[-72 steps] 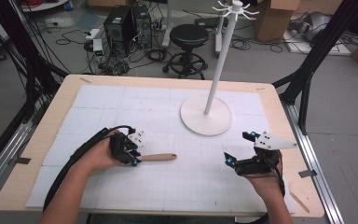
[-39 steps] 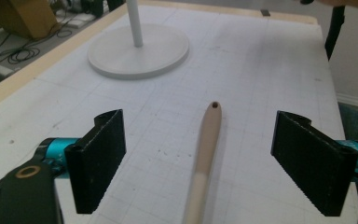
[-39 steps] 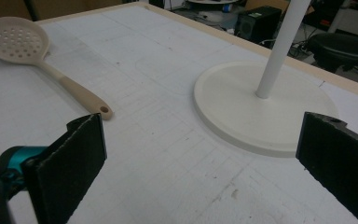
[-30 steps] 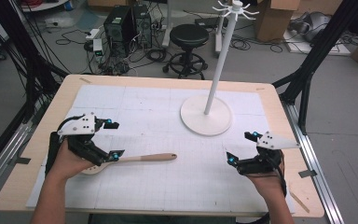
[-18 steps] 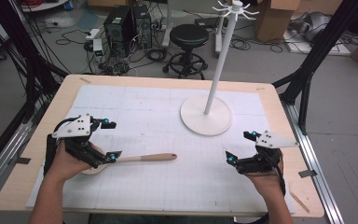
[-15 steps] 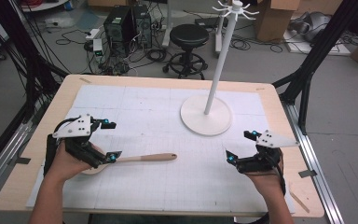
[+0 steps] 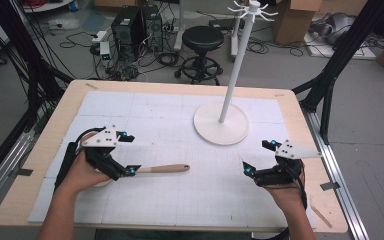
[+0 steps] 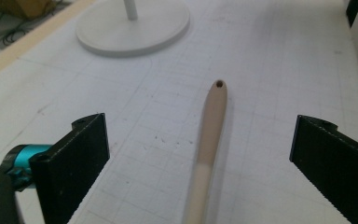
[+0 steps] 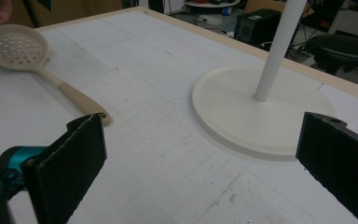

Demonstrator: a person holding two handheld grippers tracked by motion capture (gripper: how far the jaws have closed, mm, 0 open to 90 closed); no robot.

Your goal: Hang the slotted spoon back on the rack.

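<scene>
High view: the skimmer spoon (image 7: 152, 170) is seen lying flat on the tabletop (image 7: 190, 200), its handle pointing toward the right tongs (image 7: 257, 159); the left tongs (image 7: 130, 153) are held wide around its bowl end, with no grip closed.
High view, stand: the white hook stand (image 7: 221, 122) is placed behind the spoon, well apart from it, with nothing hung on its hooks.
Left gripper view: the spoon handle (image 8: 209, 140) is shown between the two spread jaws, touched by neither; a hanging hole is seen at its tip.
Right gripper view: the right tongs (image 9: 200, 163) are held wide and empty, with the perforated spoon bowl (image 9: 16, 46) to one side and the stand base (image 9: 256, 112) ahead.
Progress: the work is judged to be at its start; the spoon is not yet grasped or lifted, and the hanging, if intended, remains to be done.
Writing: no brand, label or readable text is made out on anything.
</scene>
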